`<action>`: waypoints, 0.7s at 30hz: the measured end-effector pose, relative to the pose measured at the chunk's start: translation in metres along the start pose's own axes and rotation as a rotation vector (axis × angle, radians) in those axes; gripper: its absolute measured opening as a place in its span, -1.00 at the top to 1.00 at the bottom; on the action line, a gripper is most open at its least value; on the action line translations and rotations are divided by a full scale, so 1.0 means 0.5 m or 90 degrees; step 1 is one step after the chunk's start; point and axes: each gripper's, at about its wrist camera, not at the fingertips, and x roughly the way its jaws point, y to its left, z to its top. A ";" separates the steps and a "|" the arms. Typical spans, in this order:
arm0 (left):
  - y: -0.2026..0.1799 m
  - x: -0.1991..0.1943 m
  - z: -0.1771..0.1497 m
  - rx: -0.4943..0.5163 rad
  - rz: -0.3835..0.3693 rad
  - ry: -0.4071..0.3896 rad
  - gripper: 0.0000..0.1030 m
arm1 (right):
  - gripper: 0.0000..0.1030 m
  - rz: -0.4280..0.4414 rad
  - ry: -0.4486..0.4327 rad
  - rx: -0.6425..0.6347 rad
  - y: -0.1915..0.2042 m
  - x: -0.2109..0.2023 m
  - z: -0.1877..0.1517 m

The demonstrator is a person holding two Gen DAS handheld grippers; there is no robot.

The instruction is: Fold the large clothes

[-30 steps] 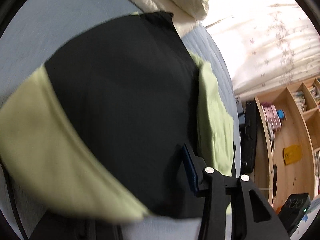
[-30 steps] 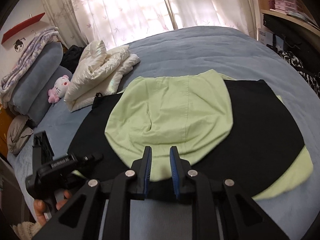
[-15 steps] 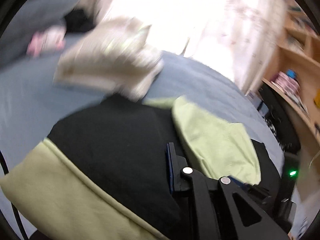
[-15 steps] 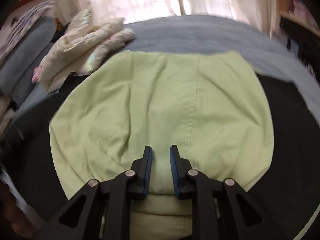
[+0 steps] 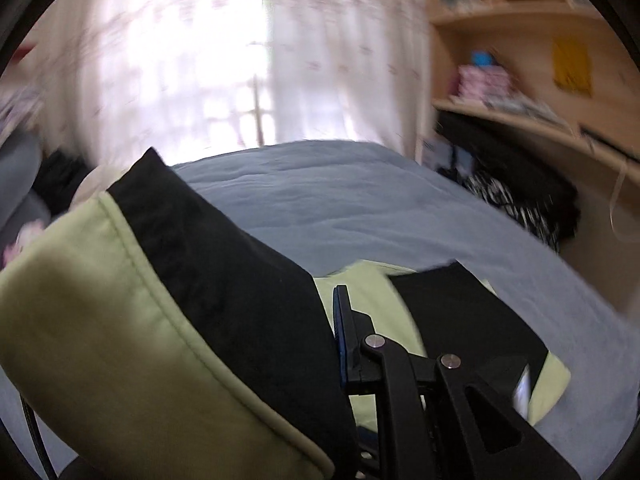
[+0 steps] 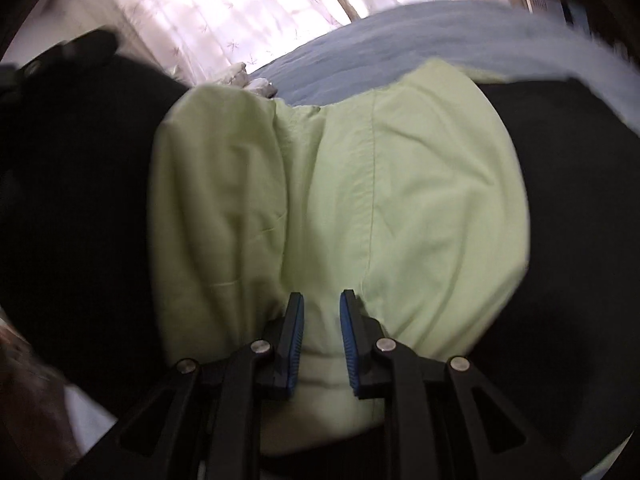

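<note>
A black-and-green garment is lifted above a blue-covered bed, its raised flap draped over the left gripper; only one blue-padded finger shows, so its closure cannot be told. The right gripper, jaws slightly parted with nothing pinched between them, hovers over the pale green panel, black cloth on either side. Sheer curtains hang behind

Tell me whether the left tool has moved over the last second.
Yes. The left tool swung up, lifting the garment; the curtain now fills its view.
</note>
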 end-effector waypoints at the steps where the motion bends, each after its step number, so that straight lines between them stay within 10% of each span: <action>1: -0.030 0.008 0.005 0.023 -0.005 0.004 0.85 | 0.64 0.022 0.007 0.037 -0.025 -0.025 0.007; 3: -0.106 0.021 0.004 0.077 -0.026 0.016 0.85 | 0.64 0.009 -0.028 0.083 -0.082 -0.094 0.021; 9: -0.328 0.089 -0.088 0.247 -0.107 0.121 0.83 | 0.64 -0.300 -0.253 0.167 -0.287 -0.317 0.029; 12: -0.412 0.142 -0.171 0.335 -0.119 0.203 0.71 | 0.59 -0.259 -0.285 0.289 -0.382 -0.357 -0.003; 15: -0.442 0.142 -0.207 0.377 -0.077 0.178 0.68 | 0.59 -0.240 -0.275 0.285 -0.393 -0.351 -0.002; 21: -0.384 0.120 -0.169 0.245 -0.169 0.233 -0.04 | 0.58 -0.219 -0.271 0.245 -0.377 -0.332 0.002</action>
